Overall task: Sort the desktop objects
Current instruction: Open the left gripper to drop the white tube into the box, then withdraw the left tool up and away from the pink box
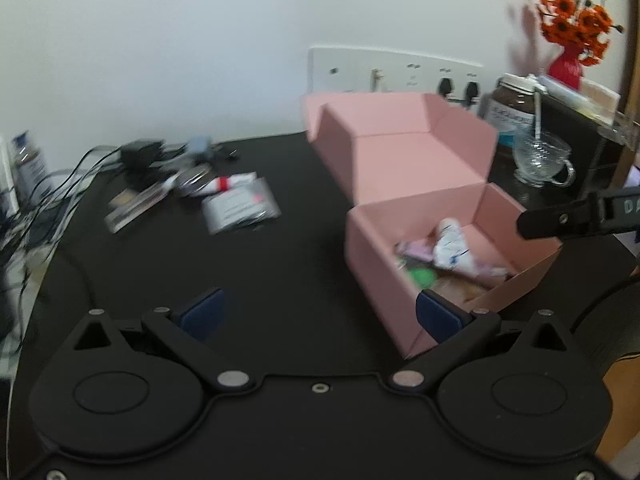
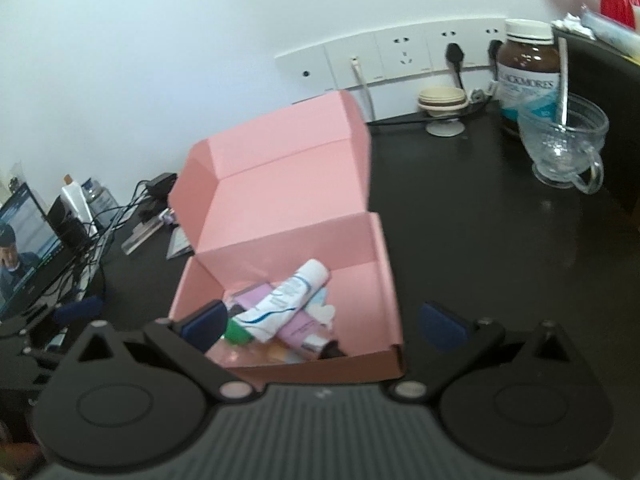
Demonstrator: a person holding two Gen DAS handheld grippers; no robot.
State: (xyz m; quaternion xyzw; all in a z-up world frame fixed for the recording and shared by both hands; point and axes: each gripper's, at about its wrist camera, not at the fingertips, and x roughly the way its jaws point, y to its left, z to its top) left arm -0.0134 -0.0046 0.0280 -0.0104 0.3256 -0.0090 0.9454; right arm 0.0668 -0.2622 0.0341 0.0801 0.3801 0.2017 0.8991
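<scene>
An open pink cardboard box (image 1: 372, 256) (image 2: 280, 200) stands on the black table (image 1: 280, 264), its lid tipped back. Inside lie a white tube (image 2: 288, 300), a pink tube (image 2: 298, 330) and a green-capped item (image 2: 236, 334). Loose at the back left lie a silver packet (image 1: 240, 208), a tube with a red band (image 1: 228, 184) and a flat card box (image 1: 132, 204). My left gripper (image 1: 320, 314) is open wide and empty, left of the box's front corner. My right gripper (image 2: 322, 324) is open over the box's near edge, holding nothing.
A glass cup with a spoon (image 2: 564, 148), a brown supplement bottle (image 2: 528, 72) and a red vase of orange flowers (image 1: 568, 40) stand at the back right. Wall sockets (image 2: 400, 60) hold plugs. Cables (image 1: 60, 196) and a laptop (image 2: 28, 248) crowd the left edge.
</scene>
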